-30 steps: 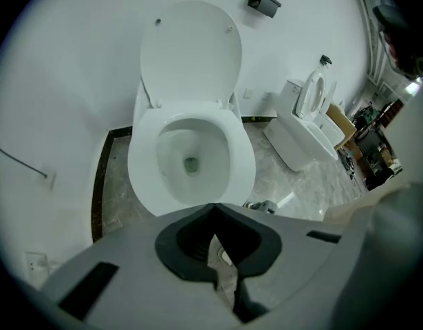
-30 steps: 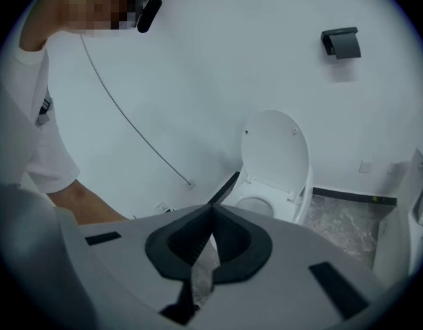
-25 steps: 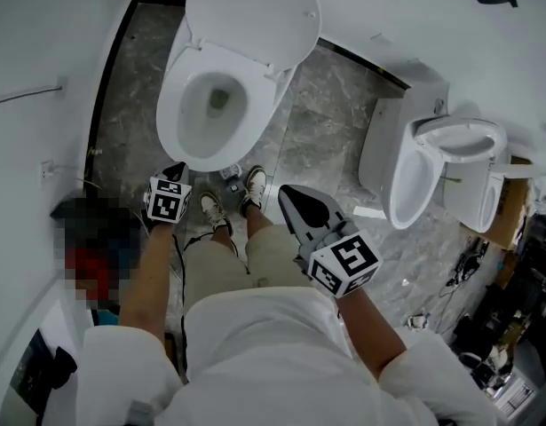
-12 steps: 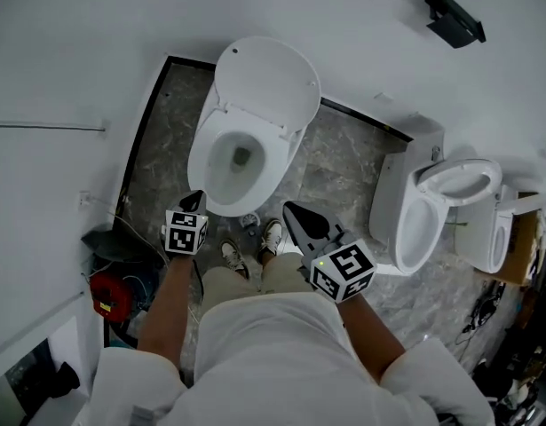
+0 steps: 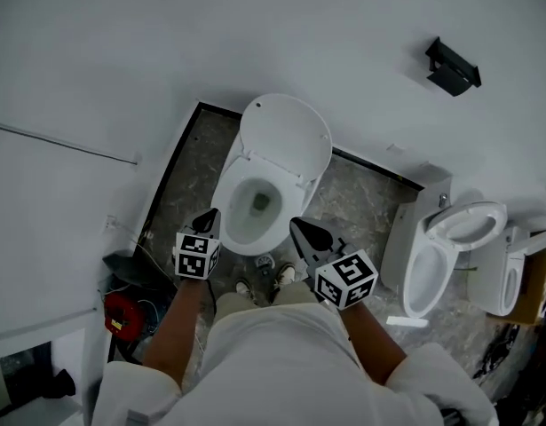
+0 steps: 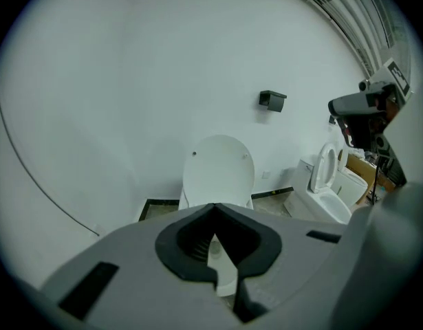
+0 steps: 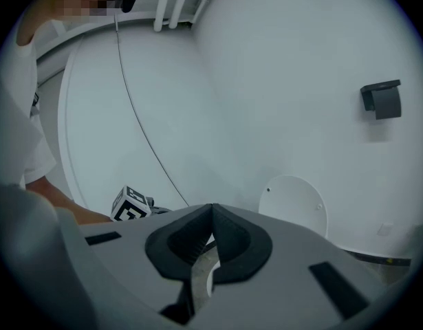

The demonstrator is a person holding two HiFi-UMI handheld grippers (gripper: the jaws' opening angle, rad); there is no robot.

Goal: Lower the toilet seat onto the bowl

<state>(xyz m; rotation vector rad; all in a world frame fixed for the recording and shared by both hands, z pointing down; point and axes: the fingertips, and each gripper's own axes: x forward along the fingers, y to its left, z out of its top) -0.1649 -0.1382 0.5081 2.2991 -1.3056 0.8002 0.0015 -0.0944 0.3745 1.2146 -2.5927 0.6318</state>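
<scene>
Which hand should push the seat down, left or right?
Left, probably: the left gripper points straight at the raised seat, while the right gripper aims beside it. Both are shut, neither touching it.

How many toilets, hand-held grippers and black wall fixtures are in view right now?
Toilets: 3 (toilet in front, toilet to the right, far-right toilet)
Hand-held grippers: 2 (left hand-held gripper, right hand-held gripper)
Black wall fixture: 1
Total: 6

Left gripper (image 5: 210,216) and right gripper (image 5: 301,229), arms forward, jaws apparently pressed together.
</scene>
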